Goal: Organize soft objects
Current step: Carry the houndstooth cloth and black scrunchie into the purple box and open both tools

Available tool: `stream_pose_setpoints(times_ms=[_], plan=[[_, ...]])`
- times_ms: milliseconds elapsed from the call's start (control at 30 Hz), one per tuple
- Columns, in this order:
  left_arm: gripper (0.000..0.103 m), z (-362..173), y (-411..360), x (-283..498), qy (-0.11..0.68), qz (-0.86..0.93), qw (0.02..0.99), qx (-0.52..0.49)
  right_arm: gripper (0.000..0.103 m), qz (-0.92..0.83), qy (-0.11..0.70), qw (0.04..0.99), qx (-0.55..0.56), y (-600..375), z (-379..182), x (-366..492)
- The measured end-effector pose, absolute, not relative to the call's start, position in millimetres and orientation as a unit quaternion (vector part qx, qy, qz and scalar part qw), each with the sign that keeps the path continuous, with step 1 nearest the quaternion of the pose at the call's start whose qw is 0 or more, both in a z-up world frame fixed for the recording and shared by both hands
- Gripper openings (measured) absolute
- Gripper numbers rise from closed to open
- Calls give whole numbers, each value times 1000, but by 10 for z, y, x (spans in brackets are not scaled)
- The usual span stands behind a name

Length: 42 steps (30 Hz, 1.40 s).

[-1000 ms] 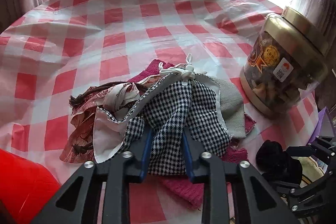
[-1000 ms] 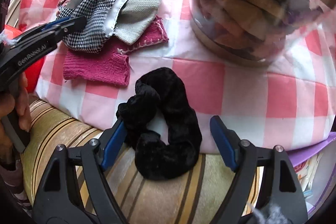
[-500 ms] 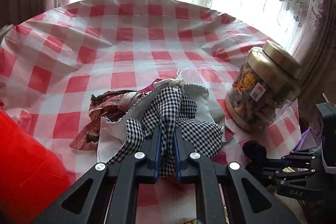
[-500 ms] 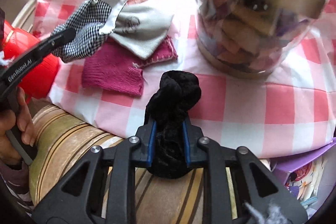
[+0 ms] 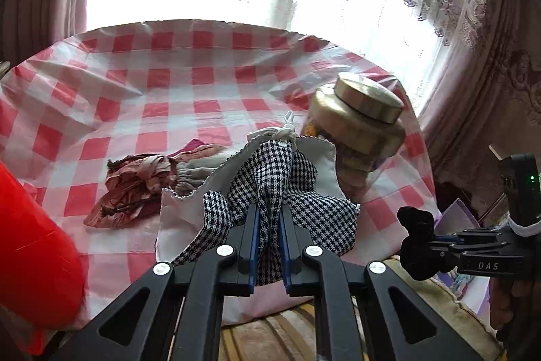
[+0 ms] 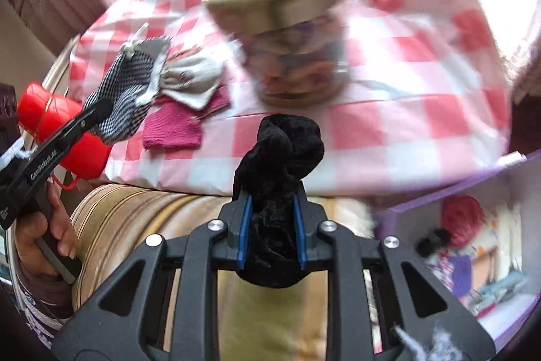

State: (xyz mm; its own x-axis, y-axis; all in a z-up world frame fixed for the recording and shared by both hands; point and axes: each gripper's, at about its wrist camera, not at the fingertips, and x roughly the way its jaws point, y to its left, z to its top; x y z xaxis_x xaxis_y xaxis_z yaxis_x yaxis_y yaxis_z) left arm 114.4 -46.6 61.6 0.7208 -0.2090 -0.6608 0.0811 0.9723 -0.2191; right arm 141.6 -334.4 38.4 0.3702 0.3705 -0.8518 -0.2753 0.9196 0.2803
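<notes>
My left gripper is shut on a black-and-white checked cloth pouch and holds it lifted above the table's front edge; the pouch also shows in the right wrist view. My right gripper is shut on a black velvet scrunchie, held off the table over the striped cushion; the scrunchie also shows in the left wrist view. A grey cloth, a pink knitted cloth and a reddish patterned fabric lie on the checked tablecloth.
A clear jar with a gold lid stands at the table's right, seen close in the right wrist view. A red object sits at the left edge. A purple box with items stands low right. A striped cushion lies below the table.
Both grippers closed on their items and lifted them: the left raised the checked pouch off the pile, the right raised the scrunchie off the table edge. Both pulled back and up.
</notes>
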Motion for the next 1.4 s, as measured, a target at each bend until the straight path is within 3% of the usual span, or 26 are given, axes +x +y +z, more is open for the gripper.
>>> stream_pose_setpoints(times_ms=[433, 967, 1067, 1167, 1400], plan=[[12, 919, -1808, 1056, 370, -227, 898, -71, 26, 49, 514, 848, 120, -5004, 428, 1028], [12, 707, -3424, 1042, 454, -312, 834, -36, 26, 2, 542, 827, 146, -5756, 40, 732], [19, 571, -3562, 1146, 475, -311, 822, -37, 26, 1, 554, 820, 141, -5797, -42, 667], [38, 365, -3675, 1261, 511, -307, 802, -40, 26, 4, 573, 810, 128, -5796, -125, 608], [44, 244, -3585, 1332, 530, -293, 793, -64, 26, 22, 615, 783, 96, -5713, -328, 463]])
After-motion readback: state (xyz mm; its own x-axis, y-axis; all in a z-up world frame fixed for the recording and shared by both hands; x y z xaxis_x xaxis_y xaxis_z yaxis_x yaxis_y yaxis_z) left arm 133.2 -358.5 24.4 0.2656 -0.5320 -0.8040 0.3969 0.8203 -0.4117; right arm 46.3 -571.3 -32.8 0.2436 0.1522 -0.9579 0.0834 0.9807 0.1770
